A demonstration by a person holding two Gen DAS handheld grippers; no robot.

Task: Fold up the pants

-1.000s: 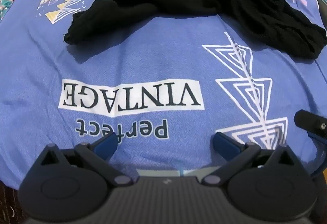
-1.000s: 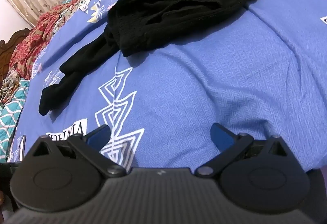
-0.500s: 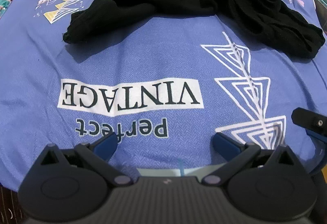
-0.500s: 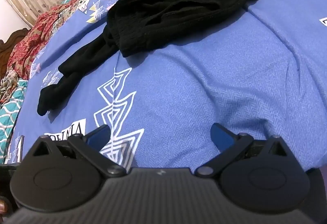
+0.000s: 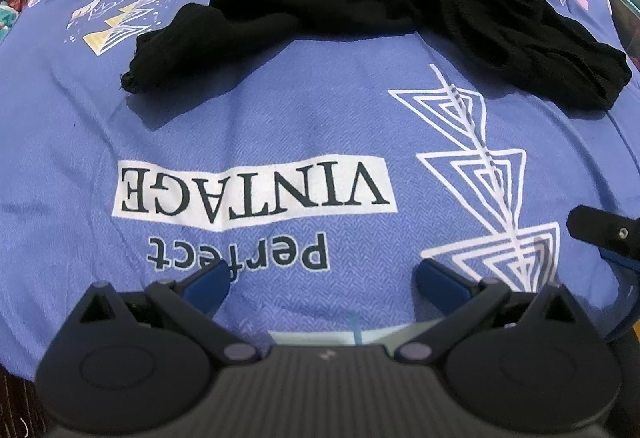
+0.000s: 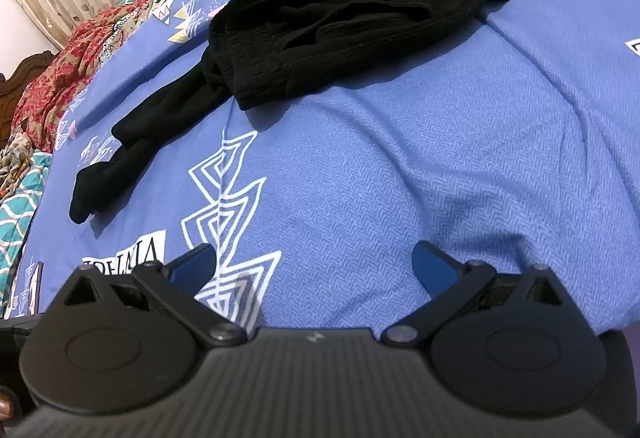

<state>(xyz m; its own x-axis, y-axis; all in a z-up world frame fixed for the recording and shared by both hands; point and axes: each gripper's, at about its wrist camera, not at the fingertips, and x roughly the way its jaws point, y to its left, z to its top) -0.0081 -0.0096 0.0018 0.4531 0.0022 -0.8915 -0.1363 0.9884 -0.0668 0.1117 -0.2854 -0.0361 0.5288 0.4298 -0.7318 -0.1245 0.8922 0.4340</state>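
Left gripper (image 5: 322, 278): fingers spread wide, nothing between them, low over the blue bedspread (image 5: 280, 126), just short of the "Perfect VINTAGE" print (image 5: 252, 194).

Right gripper (image 6: 314, 262): likewise wide open and empty, over the white triangle print (image 6: 224, 206), which lies just to the right of the VINTAGE print. Part of this gripper shows at the right edge of the left view.

Beyond the VINTAGE print, well apart from both grippers: black pants (image 5: 360, 10), crumpled and unfolded, flat on the bedspread. Long axis runs roughly crosswise to both grippers' forward line. In the left view, one narrow leg end (image 5: 148, 66) trails to the left. In the right view the bunched waist end (image 6: 260, 74) sits ahead and slightly left, another leg stretching far right.

Judgement: left gripper is nearer the leg end, right gripper nearer the waist bundle. Both must travel forward past the print before any grasp. Folding not yet begun.
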